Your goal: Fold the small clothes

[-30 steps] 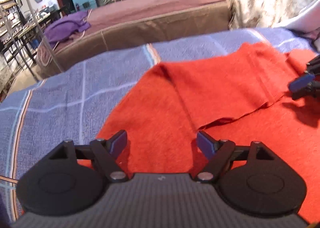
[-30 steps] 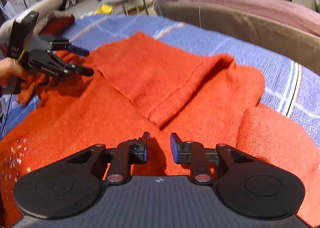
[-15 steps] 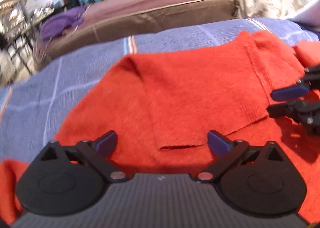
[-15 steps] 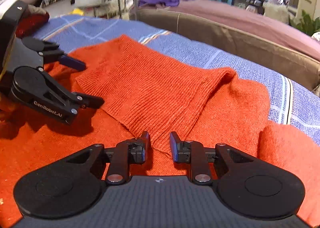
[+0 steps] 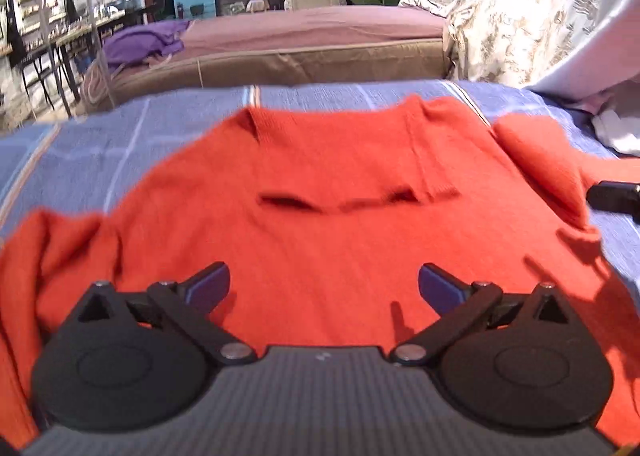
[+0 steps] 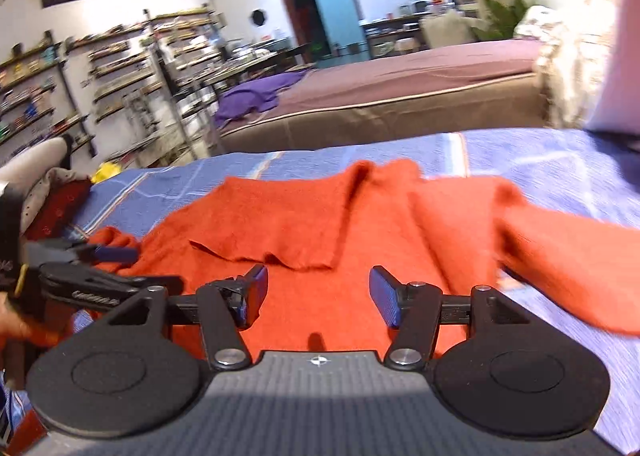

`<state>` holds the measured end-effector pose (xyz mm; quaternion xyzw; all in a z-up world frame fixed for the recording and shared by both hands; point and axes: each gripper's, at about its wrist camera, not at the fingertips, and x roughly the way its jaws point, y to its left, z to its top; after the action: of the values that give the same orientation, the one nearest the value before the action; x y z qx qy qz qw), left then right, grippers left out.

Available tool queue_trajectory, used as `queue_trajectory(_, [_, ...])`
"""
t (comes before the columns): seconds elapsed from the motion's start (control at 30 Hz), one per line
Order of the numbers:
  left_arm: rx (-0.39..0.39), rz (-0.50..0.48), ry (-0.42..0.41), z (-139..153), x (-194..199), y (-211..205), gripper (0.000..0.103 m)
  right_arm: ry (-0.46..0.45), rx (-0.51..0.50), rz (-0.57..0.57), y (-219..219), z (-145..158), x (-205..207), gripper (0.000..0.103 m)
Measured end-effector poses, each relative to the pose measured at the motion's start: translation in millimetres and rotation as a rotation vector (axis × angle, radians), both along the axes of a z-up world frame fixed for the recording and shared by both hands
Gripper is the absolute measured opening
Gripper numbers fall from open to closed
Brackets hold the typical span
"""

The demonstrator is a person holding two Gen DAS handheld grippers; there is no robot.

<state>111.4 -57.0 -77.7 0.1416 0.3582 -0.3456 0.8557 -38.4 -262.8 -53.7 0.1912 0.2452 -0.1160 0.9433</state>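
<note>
An orange knit sweater [image 5: 328, 215] lies on a blue striped bedspread [image 5: 120, 135], its far part folded back over the body. One sleeve [image 5: 548, 159] lies out to the right. My left gripper [image 5: 324, 284] is open and empty, just above the sweater's near part. My right gripper [image 6: 316, 292] is open and empty above the same sweater [image 6: 320, 223], whose folded flap [image 6: 280, 223] lies just ahead of it. The left gripper also shows in the right wrist view [image 6: 108, 268], open at the sweater's left edge. A tip of the right gripper shows at the right edge of the left wrist view [image 5: 616, 195].
A brown bed [image 5: 304, 47] with a purple garment [image 5: 144, 43] stands beyond the bedspread. A floral cover [image 5: 520, 15] and white cloth [image 5: 616, 131] lie at the right. A dark red and grey garment [image 6: 56, 191] lies at the left. Shelves [image 6: 100, 67] line the wall.
Both grippers have drawn back from the sweater and turned to face it more squarely. The right gripper has opened from nearly shut. The left gripper has opened a little wider.
</note>
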Motion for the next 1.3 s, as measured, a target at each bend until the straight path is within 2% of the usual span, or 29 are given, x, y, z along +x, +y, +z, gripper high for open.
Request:
queue_trajectory(0.07, [0.032, -0.019, 0.018, -10, -28, 1, 0.103, 0.015, 0.011, -0.098, -11, -2, -25, 0.095])
queue_trajectory(0.13, [0.080, -0.059, -0.002, -18, -53, -2, 0.103, 0.019, 0.007, -0.188, -24, 0, -48, 0.095])
queue_trajectory(0.23, [0.142, -0.083, -0.040, -24, -78, -5, 0.103, -0.024, -0.023, -0.317, -50, 17, -79, 0.095])
queue_trajectory(0.27, [0.142, -0.082, -0.043, -23, -82, -5, 0.103, -0.041, -0.046, -0.361, -59, 23, -90, 0.095])
queue_trajectory(0.3, [0.130, -0.076, -0.041, -21, -84, -4, 0.103, -0.045, -0.076, -0.418, -69, 30, -100, 0.100])
queue_trajectory(0.37, [0.094, -0.052, -0.036, -13, -85, -3, 0.103, -0.025, -0.090, -0.558, -96, 36, -113, 0.103])
queue_trajectory(0.4, [0.080, -0.048, -0.031, -9, -86, -4, 0.103, -0.035, -0.061, -0.622, -112, 36, -121, 0.103])
queue_trajectory(0.5, [0.075, -0.052, -0.037, -2, -90, -7, 0.103, -0.058, 0.157, -0.804, -158, 18, -147, 0.102])
queue_trajectory(0.53, [0.086, -0.056, -0.043, -2, -93, -8, 0.103, -0.069, 0.212, -0.825, -167, 10, -150, 0.101])
queue_trajectory(0.6, [0.112, -0.066, -0.045, -3, -96, -11, 0.103, -0.059, 0.241, -0.835, -181, -3, -152, 0.095])
queue_trajectory(0.67, [0.126, -0.069, -0.045, -4, -101, -11, 0.103, -0.071, 0.268, -0.847, -192, -15, -153, 0.095])
queue_trajectory(0.73, [0.132, -0.073, -0.036, -5, -104, -10, 0.103, -0.096, 0.339, -0.921, -206, -26, -158, 0.091])
queue_trajectory(0.83, [0.139, -0.072, -0.034, -6, -107, -9, 0.103, -0.175, 0.398, -0.962, -226, -38, -162, 0.076])
queue_trajectory(0.93, [0.147, -0.079, -0.023, -7, -108, -12, 0.103, -0.192, 0.430, -0.928, -243, -44, -154, 0.058])
queue_trajectory(0.97, [0.149, -0.082, -0.021, -7, -109, -13, 0.103, -0.195, 0.449, -0.909, -245, -44, -154, 0.036])
queue_trajectory(1.0, [0.150, -0.084, -0.020, -7, -110, -14, 0.103, -0.214, 0.460, -0.879, -244, -43, -158, 0.019])
queue_trajectory(1.03, [0.149, -0.084, -0.019, -7, -111, -15, 0.103, -0.236, 0.462, -0.849, -244, -41, -159, 0.014])
queue_trajectory(1.3, [0.120, -0.132, -0.006, -7, -111, -40, 0.103, -0.314, 0.410, -0.808, -246, -4, -196, 0.011])
